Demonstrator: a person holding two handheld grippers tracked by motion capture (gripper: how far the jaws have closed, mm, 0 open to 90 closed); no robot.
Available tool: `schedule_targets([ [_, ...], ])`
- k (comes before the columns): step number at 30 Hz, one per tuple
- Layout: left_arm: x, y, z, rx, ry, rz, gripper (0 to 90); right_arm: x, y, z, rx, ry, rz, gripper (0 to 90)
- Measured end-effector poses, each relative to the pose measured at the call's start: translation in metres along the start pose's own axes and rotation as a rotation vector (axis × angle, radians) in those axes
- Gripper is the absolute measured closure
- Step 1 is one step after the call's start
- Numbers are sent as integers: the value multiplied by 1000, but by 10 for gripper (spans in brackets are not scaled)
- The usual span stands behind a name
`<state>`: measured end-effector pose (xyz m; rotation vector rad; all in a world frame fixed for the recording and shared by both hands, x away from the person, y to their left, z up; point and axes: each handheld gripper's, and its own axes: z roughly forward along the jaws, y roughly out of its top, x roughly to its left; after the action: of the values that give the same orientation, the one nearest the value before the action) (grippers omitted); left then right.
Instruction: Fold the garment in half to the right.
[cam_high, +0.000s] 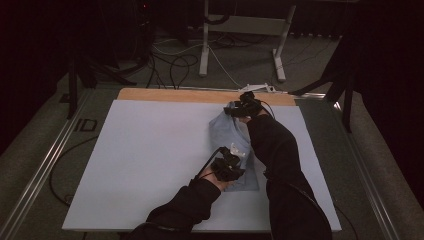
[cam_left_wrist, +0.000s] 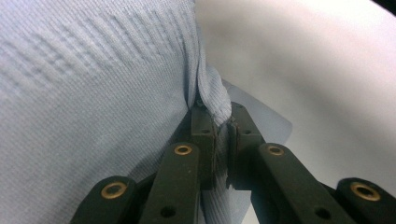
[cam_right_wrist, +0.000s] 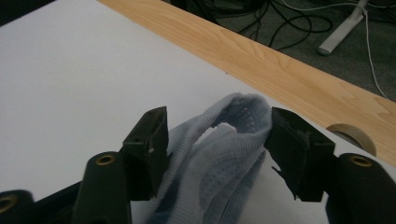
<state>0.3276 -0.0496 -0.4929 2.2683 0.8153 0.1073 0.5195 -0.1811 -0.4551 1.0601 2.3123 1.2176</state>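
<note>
From the high view, the light blue garment (cam_high: 235, 145) lies right of the middle of the white table cover (cam_high: 150, 160), with the left gripper (cam_high: 227, 167) at its near end and the right gripper (cam_high: 243, 107) at its far end. In the left gripper view, the jaws are clamped on a fold (pinched tight) of the garment (cam_left_wrist: 93, 93). In the right gripper view, the jaws stand apart around a loose loop of the garment (cam_right_wrist: 224, 154), near the table's wooden edge (cam_right_wrist: 261, 60).

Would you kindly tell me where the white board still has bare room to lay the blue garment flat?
The white board is bare left of the blue garment. The right side is crowded by both grippers and sleeves.
</note>
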Motion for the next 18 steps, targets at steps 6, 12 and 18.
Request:
schedule_targets([
  [6,-2,3,6,11,-11,-12,835,1,1,-7,26,-35,-13,281],
  [12,-5,8,10,5,-43,-31,800,6,-3,-15,12,-14,-5,261],
  [18,-11,12,19,-4,-88,-19,659,6,-4,-25,-3,-10,2,241],
])
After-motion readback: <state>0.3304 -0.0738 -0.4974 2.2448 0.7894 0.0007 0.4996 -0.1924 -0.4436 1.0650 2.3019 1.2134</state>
